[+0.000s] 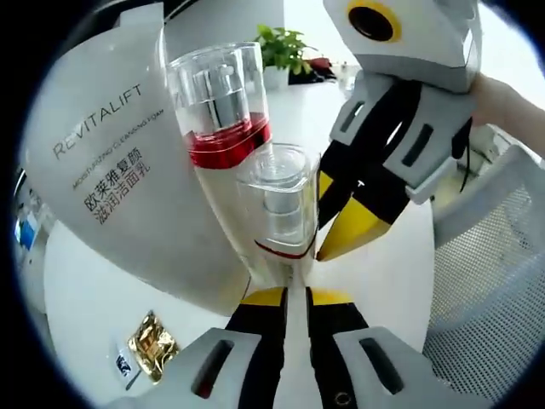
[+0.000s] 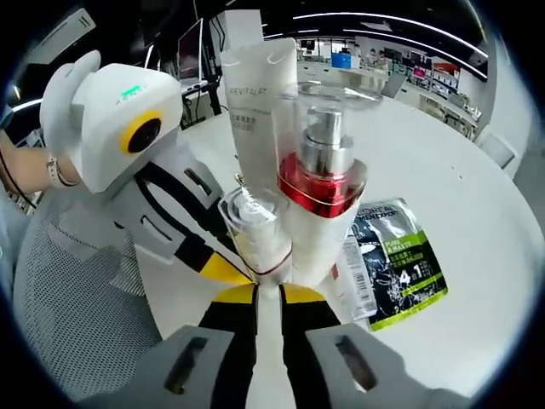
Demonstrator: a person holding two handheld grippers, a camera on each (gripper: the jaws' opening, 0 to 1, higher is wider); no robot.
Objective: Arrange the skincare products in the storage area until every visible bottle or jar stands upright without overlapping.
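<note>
Since the products need to end up standing apart, the left gripper view has the left gripper [image 1: 287,285] pinched nearly shut at the base of a small clear pump bottle with a thin red ring [image 1: 281,204], probably steadying it beside the taller clear bottle with a red band [image 1: 220,106] and the white Revitalift tube [image 1: 102,162]. In the right gripper view, the right gripper [image 2: 268,288] also looks clamped low on that small bottle, above the white round tabletop [image 2: 477,273], sachet [image 2: 396,264] alongside.
</note>
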